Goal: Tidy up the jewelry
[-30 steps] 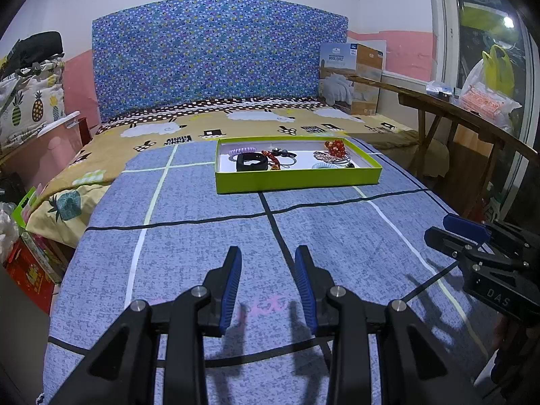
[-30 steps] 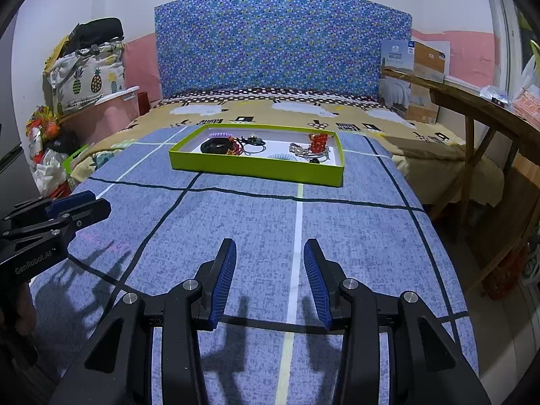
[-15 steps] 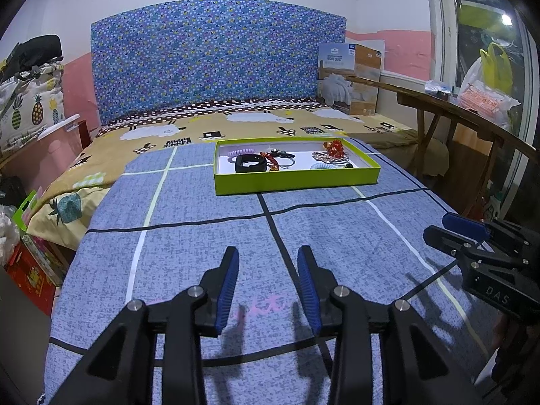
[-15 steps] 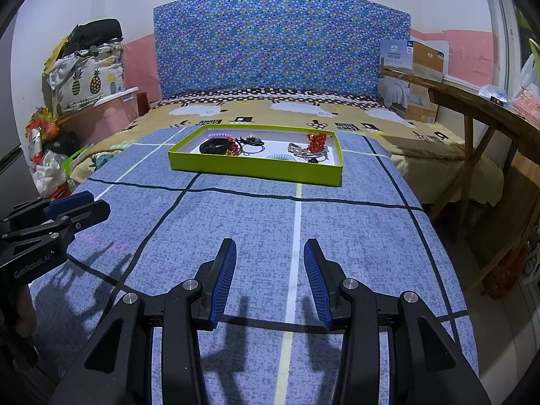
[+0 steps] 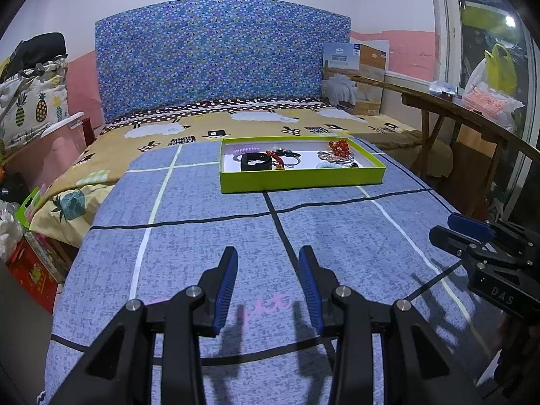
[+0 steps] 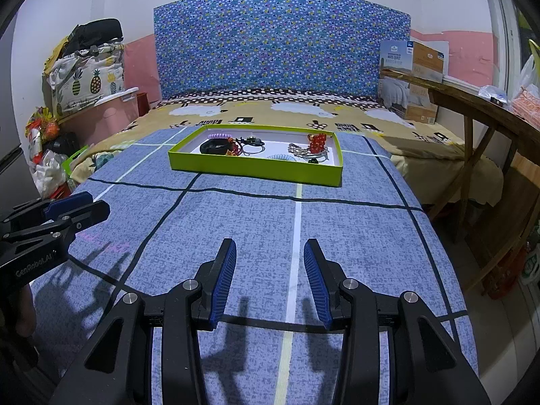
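Observation:
A lime-green tray (image 5: 300, 179) (image 6: 253, 168) sits on the blue checked blanket ahead of both grippers. It holds a black band (image 5: 255, 162) (image 6: 212, 147), a purple coil tie (image 5: 245, 150), red beads (image 5: 340, 145) (image 6: 316, 140), a chain (image 6: 298, 150) and other small pieces. My left gripper (image 5: 268, 263) is open and empty, low over the blanket, well short of the tray. My right gripper (image 6: 269, 256) is open and empty, likewise short of the tray. Each gripper shows at the edge of the other's view.
A blue patterned headboard (image 5: 216, 57) stands behind the bed. A wooden table (image 5: 465, 114) (image 6: 486, 108) with bags runs along the right. A cardboard box (image 5: 354, 77) sits at the back right. Bags and a pink bin (image 6: 101, 114) crowd the left floor.
The left gripper has drifted slightly, so the tray sits a little lower and nearer in its view. The right view is almost unchanged. Both grippers stay open.

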Available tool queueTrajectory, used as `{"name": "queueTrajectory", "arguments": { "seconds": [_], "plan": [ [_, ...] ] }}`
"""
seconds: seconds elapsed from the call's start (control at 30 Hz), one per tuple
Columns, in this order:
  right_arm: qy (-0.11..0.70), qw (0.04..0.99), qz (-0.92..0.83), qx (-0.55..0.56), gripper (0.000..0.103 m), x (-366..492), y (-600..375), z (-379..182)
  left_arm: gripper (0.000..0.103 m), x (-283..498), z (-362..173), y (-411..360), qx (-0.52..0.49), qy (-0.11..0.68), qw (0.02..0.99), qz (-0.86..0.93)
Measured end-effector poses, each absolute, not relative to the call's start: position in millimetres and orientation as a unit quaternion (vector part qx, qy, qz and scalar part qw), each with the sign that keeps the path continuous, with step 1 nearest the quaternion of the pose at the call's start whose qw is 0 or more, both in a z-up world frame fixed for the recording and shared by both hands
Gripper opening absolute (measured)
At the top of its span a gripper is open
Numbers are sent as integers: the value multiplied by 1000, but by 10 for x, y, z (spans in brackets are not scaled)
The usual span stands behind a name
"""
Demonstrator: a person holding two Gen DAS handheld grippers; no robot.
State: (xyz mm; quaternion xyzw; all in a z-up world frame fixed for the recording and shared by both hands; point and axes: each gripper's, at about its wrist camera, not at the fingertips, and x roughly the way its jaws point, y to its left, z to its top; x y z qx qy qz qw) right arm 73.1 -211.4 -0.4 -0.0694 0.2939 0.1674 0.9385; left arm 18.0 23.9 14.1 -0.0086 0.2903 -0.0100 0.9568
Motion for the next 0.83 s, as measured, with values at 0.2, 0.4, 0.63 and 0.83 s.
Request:
{"name": "queueTrajectory", "arguments": {
  "seconds": [0.2, 0.4, 0.63, 0.83],
  "plan": [
    [294, 938, 167, -70, 43, 735, -2113, -5, 39, 184, 132, 222, -7, 292, 956, -10],
    [293, 939, 167, -70, 43, 734, -2112, -1, 39, 197, 108, 225, -13, 297, 955, -15],
    [294, 938, 167, -70, 43, 728, -2126, -6, 39, 176, 105, 194, -3, 292, 956, -5],
    [293, 939, 166, -70, 43, 727, -2157, -20, 39, 159, 107, 193, -8, 292, 956, -7]
  ]
}}
